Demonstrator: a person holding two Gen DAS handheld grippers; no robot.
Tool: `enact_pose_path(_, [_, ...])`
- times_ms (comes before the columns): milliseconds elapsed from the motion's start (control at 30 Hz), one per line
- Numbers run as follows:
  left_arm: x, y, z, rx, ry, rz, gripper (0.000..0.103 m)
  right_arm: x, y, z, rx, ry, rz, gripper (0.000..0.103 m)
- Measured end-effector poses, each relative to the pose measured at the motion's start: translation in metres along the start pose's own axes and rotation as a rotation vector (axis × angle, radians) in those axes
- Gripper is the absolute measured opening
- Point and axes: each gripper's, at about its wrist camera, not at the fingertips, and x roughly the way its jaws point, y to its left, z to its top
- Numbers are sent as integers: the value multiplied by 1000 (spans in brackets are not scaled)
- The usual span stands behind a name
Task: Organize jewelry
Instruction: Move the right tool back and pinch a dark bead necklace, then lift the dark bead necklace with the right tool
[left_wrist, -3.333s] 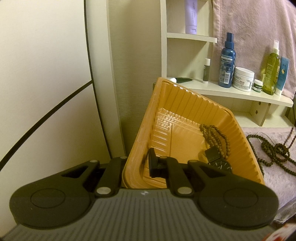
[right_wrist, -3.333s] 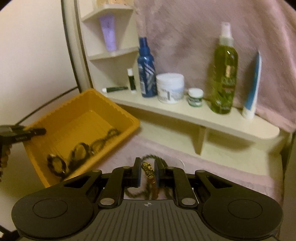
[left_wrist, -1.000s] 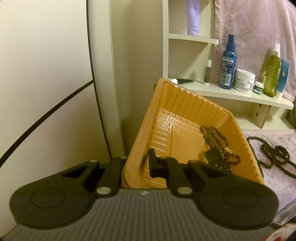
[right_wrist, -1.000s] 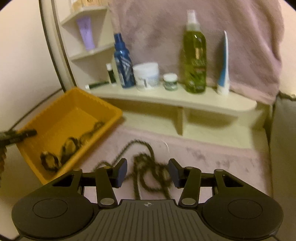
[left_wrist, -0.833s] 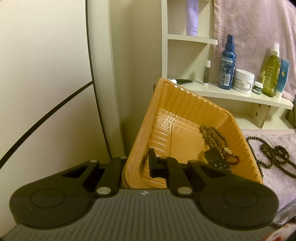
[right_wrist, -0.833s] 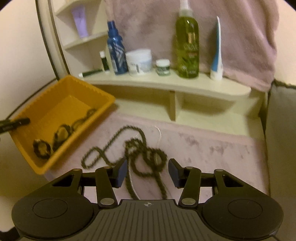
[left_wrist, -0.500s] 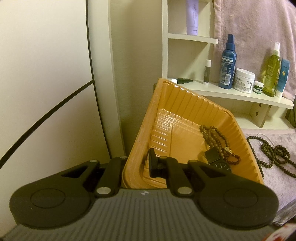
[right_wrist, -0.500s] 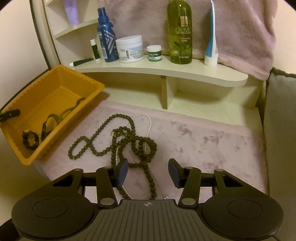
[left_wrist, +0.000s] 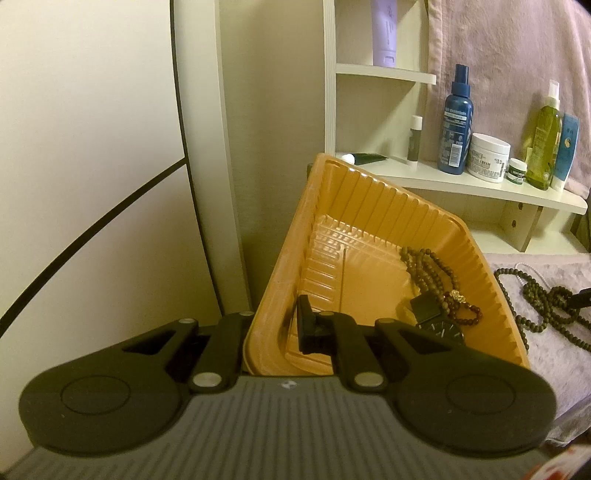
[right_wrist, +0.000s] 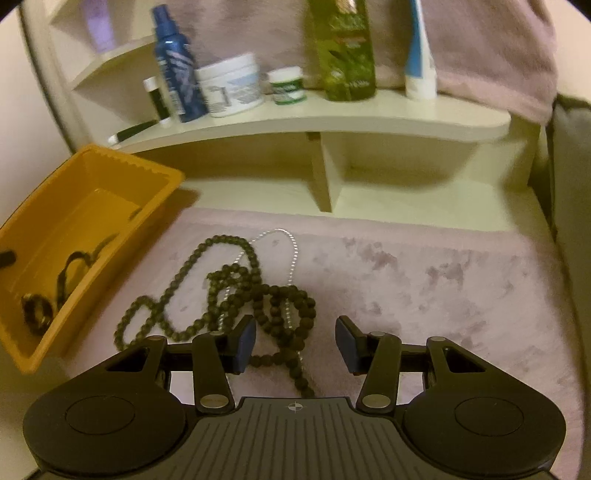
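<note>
The right gripper (right_wrist: 295, 345) is released, its jaws apart over the dark beads (right_wrist: 236, 291) on the pink cloth (right_wrist: 424, 288). The tangle lies at 11 o'clock, one strand running between the jaws toward 6 — this hand is nearer. The left gripper (left_wrist: 275, 332) is clenched on the rim of the tray (left_wrist: 369, 199). One jar (left_wrist: 487, 157) reads "CREAM"; the other labels are too small.
</note>
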Motion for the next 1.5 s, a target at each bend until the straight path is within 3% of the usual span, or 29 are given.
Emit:
enact_pose_path(100, [0, -1, 0, 2, 0, 0, 9, 8, -5, 0, 47, -14, 8, 32])
enact_pose_path(167, [0, -1, 0, 1, 0, 1, 9, 9, -6, 3, 58, -22, 39, 7])
enact_pose_path(233, [0, -1, 0, 2, 0, 1, 9, 5, 1, 5, 13, -59, 10, 7])
enact_pose_path(333, [0, 0, 0, 2, -1, 1, 9, -9, 16, 8, -52, -130, 37, 7])
enact_pose_path(500, [1, 0, 0, -1, 0, 2, 9, -34, 58, 12, -163, -198, 138, 7])
enact_pose_path(700, [1, 0, -1, -2, -1, 1, 9, -50, 115, 2, -267, -207, 321, 7])
enact_pose_path(933, [0, 0, 0, -3, -3, -3, 9, -5, 108, -9, -196, -73, 165, 7])
enact_pose_path(1500, [0, 1, 0, -8, -2, -2, 9, 16, 74, -23, -75, 71, 113, 10])
